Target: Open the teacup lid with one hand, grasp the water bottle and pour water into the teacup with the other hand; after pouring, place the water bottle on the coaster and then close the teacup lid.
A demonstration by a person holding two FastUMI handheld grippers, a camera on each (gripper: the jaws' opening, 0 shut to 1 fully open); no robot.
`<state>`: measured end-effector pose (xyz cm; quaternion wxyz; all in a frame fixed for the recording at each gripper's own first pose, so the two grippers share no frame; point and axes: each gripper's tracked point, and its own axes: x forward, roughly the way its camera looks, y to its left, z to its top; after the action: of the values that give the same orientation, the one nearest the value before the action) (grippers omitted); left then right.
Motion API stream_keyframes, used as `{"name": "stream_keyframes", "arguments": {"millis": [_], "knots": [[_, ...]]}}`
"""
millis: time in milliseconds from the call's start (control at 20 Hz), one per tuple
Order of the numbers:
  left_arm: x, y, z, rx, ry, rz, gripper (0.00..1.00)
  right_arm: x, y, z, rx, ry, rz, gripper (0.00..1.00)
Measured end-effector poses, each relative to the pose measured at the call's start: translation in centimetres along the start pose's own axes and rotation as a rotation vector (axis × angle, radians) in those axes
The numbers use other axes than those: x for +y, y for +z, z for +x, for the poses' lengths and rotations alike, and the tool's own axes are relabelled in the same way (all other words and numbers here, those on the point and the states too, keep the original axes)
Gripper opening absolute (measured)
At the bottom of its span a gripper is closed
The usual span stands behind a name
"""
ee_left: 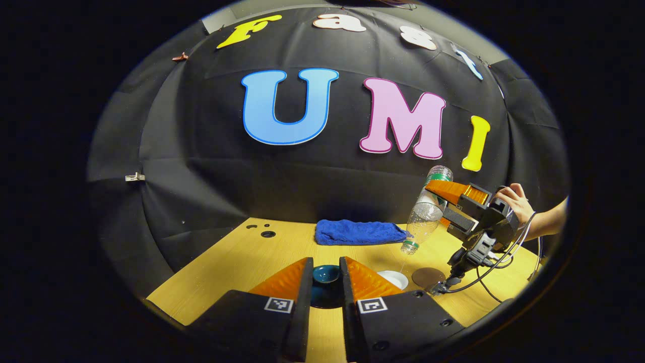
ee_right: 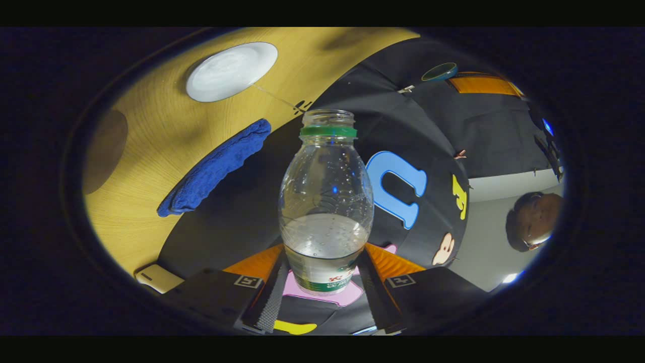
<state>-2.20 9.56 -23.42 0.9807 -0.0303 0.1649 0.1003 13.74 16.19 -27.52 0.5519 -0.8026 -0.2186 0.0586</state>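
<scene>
Both hand-held grippers are loaded — your left hand-held gripper [ee_left: 326, 287] pinches the teacup lid [ee_left: 325, 275], your right hand-held gripper [ee_right: 322, 282] clamps the water bottle [ee_right: 325, 201] low on its body, tipped over the teacup [ee_left: 393, 279]. Thin plastic, part full — likely flexes; squeeze lightly.

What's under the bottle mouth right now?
In the left gripper view the tilted bottle points mouth-down over the white teacup, with a thin stream between them. The left gripper's finger covers part of the cup, so its level is hidden.
</scene>
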Motion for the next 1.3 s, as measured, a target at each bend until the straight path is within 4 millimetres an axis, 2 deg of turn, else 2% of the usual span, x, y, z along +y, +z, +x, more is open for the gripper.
{"name": "stream_keyframes", "arguments": {"millis": [100, 150, 200, 250, 400, 450, 650, 850, 1050, 1300], "knots": [[0.0, 0.0, 0.1, -0.001, -0.003, -0.001, 0.32, 0.5, -0.1, 0.0, 0.012, 0.040, 0.014, 0.74], [0.0, 0.1, 0.3, -0.001, -0.004, -0.001, 0.32, 1.5, -0.1, -0.2, 0.025, 0.077, 0.052, 0.74], [-0.1, -0.1, 0.4, 0.000, -0.004, -0.002, 0.29, 2.8, 0.1, -0.5, 0.041, 0.132, 0.119, 0.74], [-0.1, -0.2, 0.4, 0.002, -0.006, -0.004, 0.32, 4.1, 0.5, -0.9, 0.062, 0.184, 0.199, 0.72], [-0.1, -0.9, 0.6, 0.017, -0.010, 0.001, 0.32, 7.9, 1.8, -2.8, 0.140, 0.341, 0.439, 0.74], [-0.2, -1.1, 0.6, 0.022, -0.011, 0.002, 0.29, 8.6, 2.2, -3.2, 0.167, 0.380, 0.506, 0.74], [-0.4, -1.2, 1.0, 0.030, -0.019, 0.007, 0.32, 10.4, 4.1, -5.4, 0.293, 0.495, 0.856, 0.73], [-0.7, -1.0, 1.6, 0.033, -0.026, 0.019, 0.32, 10.9, 6.8, -6.5, 0.378, 0.540, 1.220, 0.75], [-1.2, -0.8, 2.0, 0.031, -0.035, 0.025, 0.32, 9.5, 10.1, -7.5, 0.437, 0.515, 1.655, 0.75], [-2.1, -1.0, 2.5, 0.036, -0.054, 0.030, 0.32, 8.6, 12.4, -7.5, 0.469, 0.447, 1.995, 0.75]]}}
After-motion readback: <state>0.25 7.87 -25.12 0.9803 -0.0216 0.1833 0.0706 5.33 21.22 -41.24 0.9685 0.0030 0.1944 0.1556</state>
